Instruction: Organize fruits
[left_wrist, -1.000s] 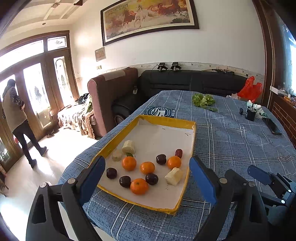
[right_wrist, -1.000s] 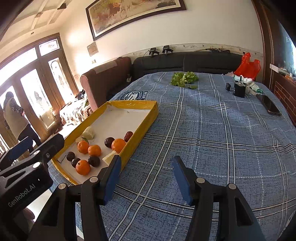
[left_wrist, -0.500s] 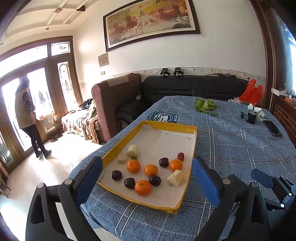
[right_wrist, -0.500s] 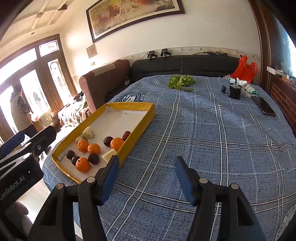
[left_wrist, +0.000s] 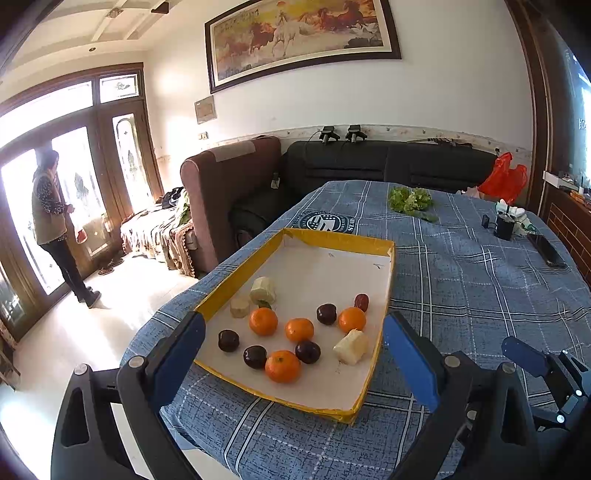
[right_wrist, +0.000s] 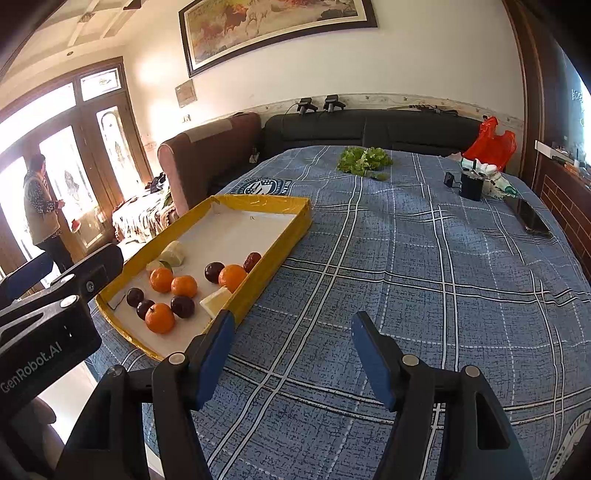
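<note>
Both views pull back slightly vs earlier. Left tongs (left_wrist: 291, 343) & right tongs (right_wrist: 291, 339) gape wide, empty. Fruits (left_wrist: 299, 329) lie mixed at near end of yellow tray (left_wrist: 336, 240) on table (right_wrist: 406, 258); no sorted groups visible, stage unclear.

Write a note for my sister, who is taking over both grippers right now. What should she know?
Left hand-held gripper: open, empty, above the near end of the tray.
Right hand-held gripper: open, empty, over bare cloth right of the tray.
Fruit: all in the tray's near half, mixed. Four oranges, four dark plums, one red date, three pale chunks. The far half is bare.
Done or left: nothing is grouped by kind, and no fruit lies outside the tray. If sorting by kind is wanted, all of it remains.
</note>
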